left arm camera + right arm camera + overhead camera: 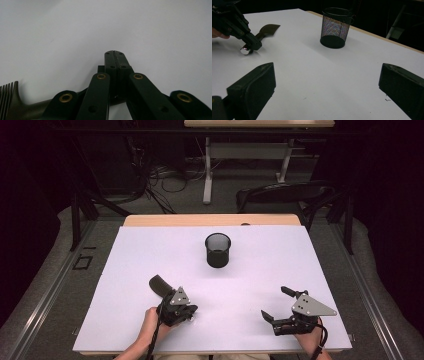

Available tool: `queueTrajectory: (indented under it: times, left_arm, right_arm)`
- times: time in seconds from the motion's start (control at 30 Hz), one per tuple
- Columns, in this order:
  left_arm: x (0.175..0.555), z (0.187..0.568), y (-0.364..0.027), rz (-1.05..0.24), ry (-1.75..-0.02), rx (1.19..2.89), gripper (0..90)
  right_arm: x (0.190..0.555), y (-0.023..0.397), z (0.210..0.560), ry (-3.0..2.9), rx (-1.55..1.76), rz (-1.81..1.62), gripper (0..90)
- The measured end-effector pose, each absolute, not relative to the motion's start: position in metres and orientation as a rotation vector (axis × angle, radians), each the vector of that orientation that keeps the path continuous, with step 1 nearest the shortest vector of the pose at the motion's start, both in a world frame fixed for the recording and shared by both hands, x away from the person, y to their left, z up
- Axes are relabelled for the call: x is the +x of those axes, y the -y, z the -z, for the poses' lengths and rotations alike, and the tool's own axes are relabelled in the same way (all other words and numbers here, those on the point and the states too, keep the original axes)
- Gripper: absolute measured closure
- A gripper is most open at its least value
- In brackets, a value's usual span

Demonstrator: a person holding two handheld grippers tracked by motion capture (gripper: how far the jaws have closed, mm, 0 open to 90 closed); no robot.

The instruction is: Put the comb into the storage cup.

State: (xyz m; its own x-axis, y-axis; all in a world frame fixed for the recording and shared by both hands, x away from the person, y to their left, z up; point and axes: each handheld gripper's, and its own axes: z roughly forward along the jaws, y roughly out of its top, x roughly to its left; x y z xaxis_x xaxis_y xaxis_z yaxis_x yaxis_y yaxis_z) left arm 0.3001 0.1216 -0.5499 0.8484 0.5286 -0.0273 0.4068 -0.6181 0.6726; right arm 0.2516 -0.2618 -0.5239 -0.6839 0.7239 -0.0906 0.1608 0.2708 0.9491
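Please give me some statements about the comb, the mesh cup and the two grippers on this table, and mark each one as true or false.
1. The left gripper has its jaws shut on the comb handle. True.
2. The right gripper holds the black mesh cup. False: its jaws stand wide open with nothing between them, and the cup is farther back on the table.
3. The mesh cup stands upright on the white table. True.
4. The comb is inside the cup. False: it lies on the table at the left gripper.
5. The comb's handle end is shiny metal. True, in the right gripper view.
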Motion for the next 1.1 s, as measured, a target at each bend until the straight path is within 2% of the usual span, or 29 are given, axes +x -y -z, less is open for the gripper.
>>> queueTrajectory:
  times: [1.1]
  left_arm:
    - [0.295, 0.55, -0.143, -0.19, -0.706, 2.38, 90.0]
  right_arm:
    - [0.251, 0.263, 0.524, -2.03, 0.796, -1.417, 0.6]
